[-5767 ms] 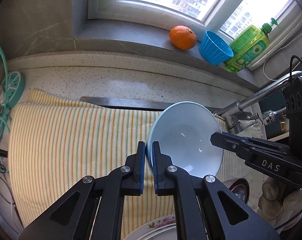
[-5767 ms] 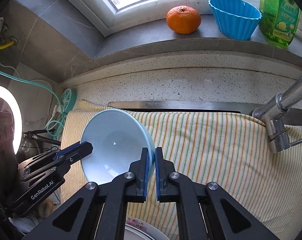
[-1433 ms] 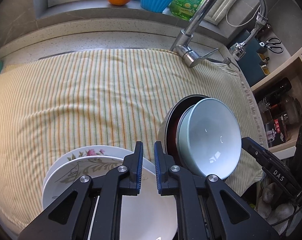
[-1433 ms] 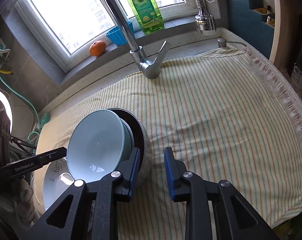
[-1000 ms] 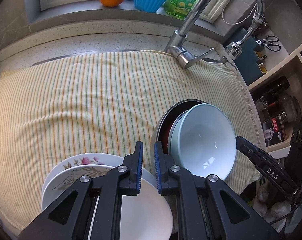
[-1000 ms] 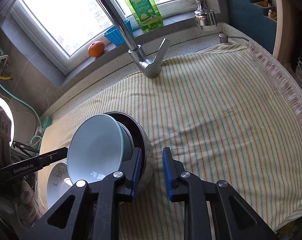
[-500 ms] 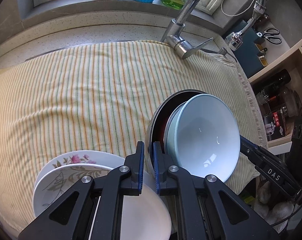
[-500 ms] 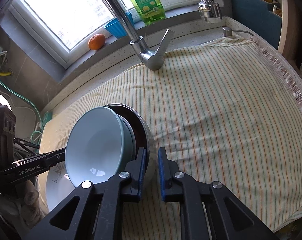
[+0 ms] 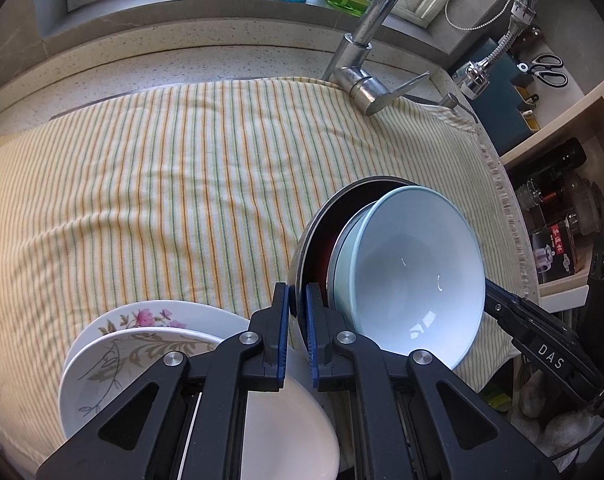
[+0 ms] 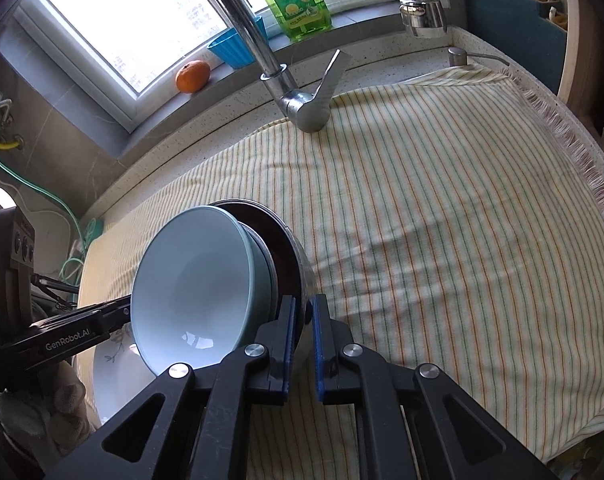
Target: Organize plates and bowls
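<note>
Left tool (image 9: pixel 298 316) clenched on near-left rim of steel bowl (image 9: pixel 307 240); right tool (image 10: pixel 305 322) clenched on same bowl's rim from opposite side. Thin rim only between each pair of pads, no wall depth caught.

Nested in steel bowl: two pale blue bowls (image 9: pixel 417 276), upper one tilted toward the left tool's camera, not seated flat. Likely to slide or rock out if stack is lifted unevenly or one tool rises ahead of the other.

Stack of plates (image 9: pixel 142 344), floral pattern, just beside steel bowl at near-left edge of counter, overhanging toward front edge by the look of it. Risk of clipping top plate when swinging bowls over.

Striped cloth (image 9: pixel 174 184) over the counter, wrinkled; could drag or bunch under a sliding base.

Farther back: faucet (image 10: pixel 298 104) at rear edge, spout arching over cloth. Collision hazard only on a high lift rearward.
</note>
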### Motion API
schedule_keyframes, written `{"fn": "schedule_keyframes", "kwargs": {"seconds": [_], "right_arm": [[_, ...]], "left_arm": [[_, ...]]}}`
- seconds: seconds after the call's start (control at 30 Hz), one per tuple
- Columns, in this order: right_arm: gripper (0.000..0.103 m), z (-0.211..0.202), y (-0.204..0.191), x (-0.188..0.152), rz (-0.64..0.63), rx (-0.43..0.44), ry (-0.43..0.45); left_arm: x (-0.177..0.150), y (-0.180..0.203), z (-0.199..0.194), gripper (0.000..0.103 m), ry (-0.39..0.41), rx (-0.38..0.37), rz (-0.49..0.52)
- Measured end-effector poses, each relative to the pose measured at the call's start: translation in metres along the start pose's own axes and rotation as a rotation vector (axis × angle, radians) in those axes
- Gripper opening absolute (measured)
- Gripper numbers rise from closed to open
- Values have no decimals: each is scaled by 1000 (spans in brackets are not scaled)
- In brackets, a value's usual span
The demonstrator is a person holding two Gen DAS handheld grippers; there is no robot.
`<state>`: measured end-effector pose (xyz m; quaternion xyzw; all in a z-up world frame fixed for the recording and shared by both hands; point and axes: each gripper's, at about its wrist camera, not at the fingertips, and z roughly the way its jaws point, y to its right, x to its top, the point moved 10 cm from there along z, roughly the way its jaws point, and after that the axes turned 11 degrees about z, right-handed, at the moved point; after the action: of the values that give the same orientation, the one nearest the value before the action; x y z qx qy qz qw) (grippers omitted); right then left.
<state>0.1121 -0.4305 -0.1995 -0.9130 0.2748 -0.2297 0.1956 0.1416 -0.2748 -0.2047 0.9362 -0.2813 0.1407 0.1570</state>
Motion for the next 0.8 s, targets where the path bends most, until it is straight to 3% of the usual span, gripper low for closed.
{"fn": "schedule_keyframes", "kwargs": {"seconds": [0.37,0.8], "right_arm": [[8,-4,0,1,24,9,-25],[8,-30,-20,3,-7,37,13]], "left_arm": [[3,2,-9,7,24,9,-6],[3,3,-40,7,89,23,-11]]}}
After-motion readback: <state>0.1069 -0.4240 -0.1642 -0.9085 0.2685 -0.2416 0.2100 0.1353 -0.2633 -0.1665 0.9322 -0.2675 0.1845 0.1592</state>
